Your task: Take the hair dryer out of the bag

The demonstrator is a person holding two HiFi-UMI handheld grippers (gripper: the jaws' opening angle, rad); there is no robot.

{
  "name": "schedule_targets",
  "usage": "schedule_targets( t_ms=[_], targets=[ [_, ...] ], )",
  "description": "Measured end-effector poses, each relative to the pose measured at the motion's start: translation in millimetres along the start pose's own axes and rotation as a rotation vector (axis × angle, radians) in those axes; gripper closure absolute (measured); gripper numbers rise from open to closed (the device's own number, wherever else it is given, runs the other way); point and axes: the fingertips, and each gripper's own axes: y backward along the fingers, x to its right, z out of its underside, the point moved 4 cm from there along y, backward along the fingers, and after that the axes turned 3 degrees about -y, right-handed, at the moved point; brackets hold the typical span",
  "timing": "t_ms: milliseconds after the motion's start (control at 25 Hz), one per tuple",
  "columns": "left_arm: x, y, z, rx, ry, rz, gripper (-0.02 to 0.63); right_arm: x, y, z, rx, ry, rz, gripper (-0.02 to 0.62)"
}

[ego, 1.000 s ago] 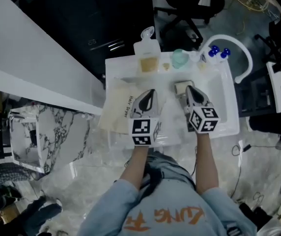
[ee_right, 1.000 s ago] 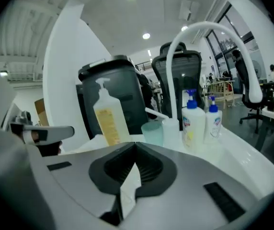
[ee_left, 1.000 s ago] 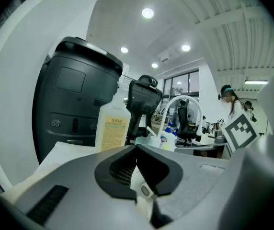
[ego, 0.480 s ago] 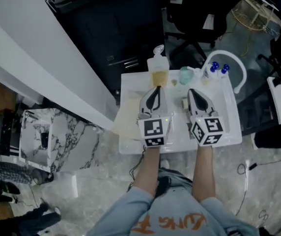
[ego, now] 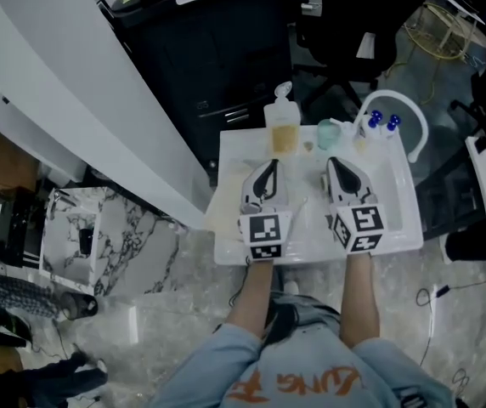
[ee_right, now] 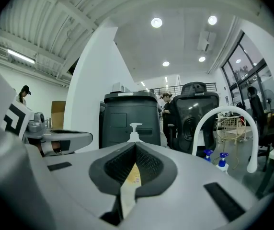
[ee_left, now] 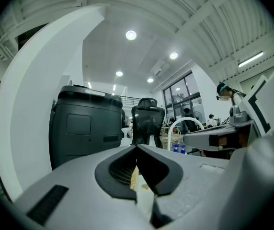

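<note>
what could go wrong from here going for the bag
1. Both the left gripper and the right gripper are shut and empty above the table. Lowered like this, they would likely shove the bag rather than pinch it.
2. The bag lies by the table's left edge, so a push may slide it off.
3. The pump bottle and green cup stand just ahead of the grippers, so a forward reach could tip them.

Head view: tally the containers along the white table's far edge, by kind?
Pump bottle: 1
Teal cup: 1
Blue-capped bottles: 2
Total: 4
The small bits between them are too blurred to count.
</note>
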Motion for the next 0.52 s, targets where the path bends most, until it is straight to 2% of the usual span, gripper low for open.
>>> schedule_targets(
  t_ms=[520],
  targets=[
    [10,-6,-2,-0.012,-0.007,0.028,0.603,11,5,4,-0.019,0.026,0.022,0.6]
  ],
)
